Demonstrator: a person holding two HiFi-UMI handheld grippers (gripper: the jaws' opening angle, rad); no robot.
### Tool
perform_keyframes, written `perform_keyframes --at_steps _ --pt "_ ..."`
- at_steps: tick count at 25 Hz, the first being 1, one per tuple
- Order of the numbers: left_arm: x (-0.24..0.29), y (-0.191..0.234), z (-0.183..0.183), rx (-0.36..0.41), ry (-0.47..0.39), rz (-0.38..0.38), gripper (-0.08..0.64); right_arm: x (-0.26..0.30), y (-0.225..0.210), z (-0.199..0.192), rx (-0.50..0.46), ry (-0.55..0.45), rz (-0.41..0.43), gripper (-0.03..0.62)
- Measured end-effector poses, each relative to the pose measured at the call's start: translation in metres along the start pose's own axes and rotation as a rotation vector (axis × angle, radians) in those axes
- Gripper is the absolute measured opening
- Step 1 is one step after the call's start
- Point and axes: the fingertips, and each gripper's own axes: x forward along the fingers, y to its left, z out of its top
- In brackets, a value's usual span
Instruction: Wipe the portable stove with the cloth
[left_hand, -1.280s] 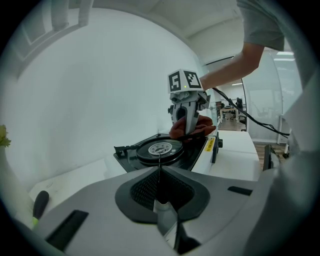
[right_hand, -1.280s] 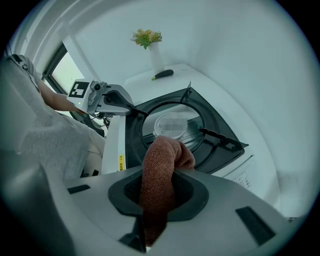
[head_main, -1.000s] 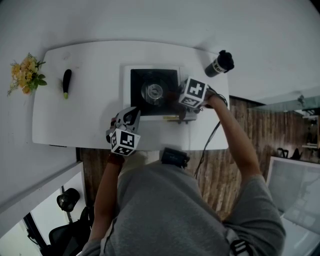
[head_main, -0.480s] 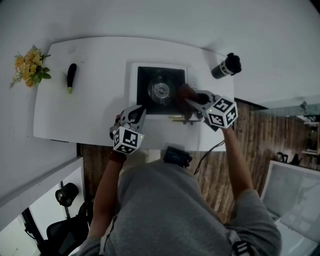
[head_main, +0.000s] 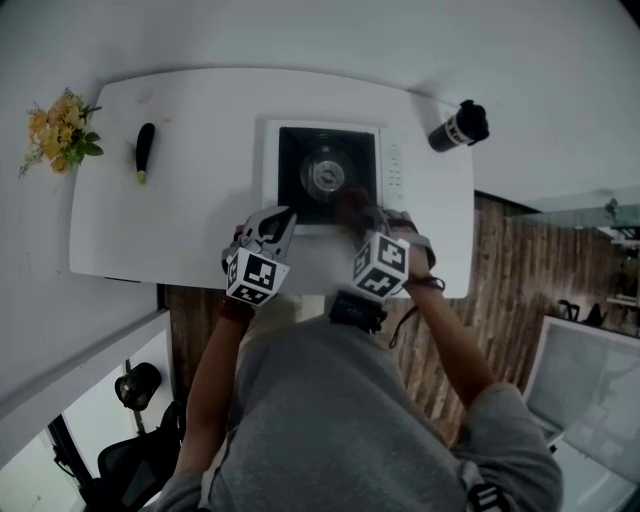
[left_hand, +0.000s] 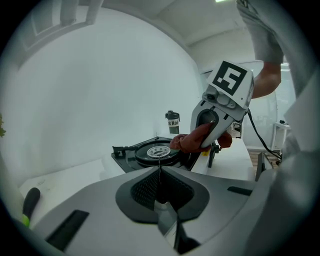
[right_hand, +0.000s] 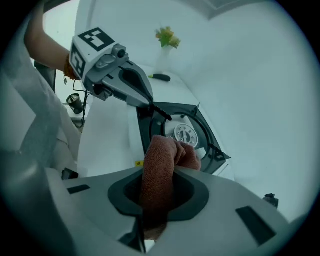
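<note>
The portable stove (head_main: 328, 175) is a white box with a black top and a round burner (left_hand: 159, 151), standing mid-table. My right gripper (head_main: 362, 222) is shut on a reddish-brown cloth (right_hand: 162, 170), which bulges out between its jaws. The cloth (head_main: 353, 210) lies over the stove's near right corner. In the left gripper view the cloth (left_hand: 192, 142) touches the burner's rim under the right gripper (left_hand: 210, 142). My left gripper (head_main: 283, 217) is shut and holds nothing. Its tips (right_hand: 162, 114) rest at the stove's (right_hand: 187, 132) near left corner.
A black flask (head_main: 455, 127) stands at the table's far right corner. Yellow flowers (head_main: 60, 135) and a dark stick-like object with a green tip (head_main: 144, 152) lie at the left end. The table's near edge (head_main: 300, 290) runs just under both grippers.
My right gripper swung with the cloth from the stove's right side across to its near right corner and tipped steeply down. The left gripper stayed put.
</note>
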Motion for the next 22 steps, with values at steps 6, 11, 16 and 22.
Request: perform_keyframes --at_steps 6,11,16,22 --pt "-0.002 0.001 0.000 -0.015 -0.003 -0.020 0.035 0.002 -0.003 0.008 0.056 0.041 0.167 0.073" --pt "-0.001 0.000 0.001 -0.004 -0.019 -0.009 0.034 0.008 -0.002 0.019 -0.044 0.090 0.186 0.073" --pt "-0.003 0.001 0.001 -0.010 -0.034 -0.018 0.034 0.014 0.004 0.036 -0.109 0.089 0.207 0.071" --pt "-0.003 0.001 0.001 -0.017 -0.042 -0.029 0.034 0.017 0.009 0.068 0.014 -0.067 0.271 0.067"
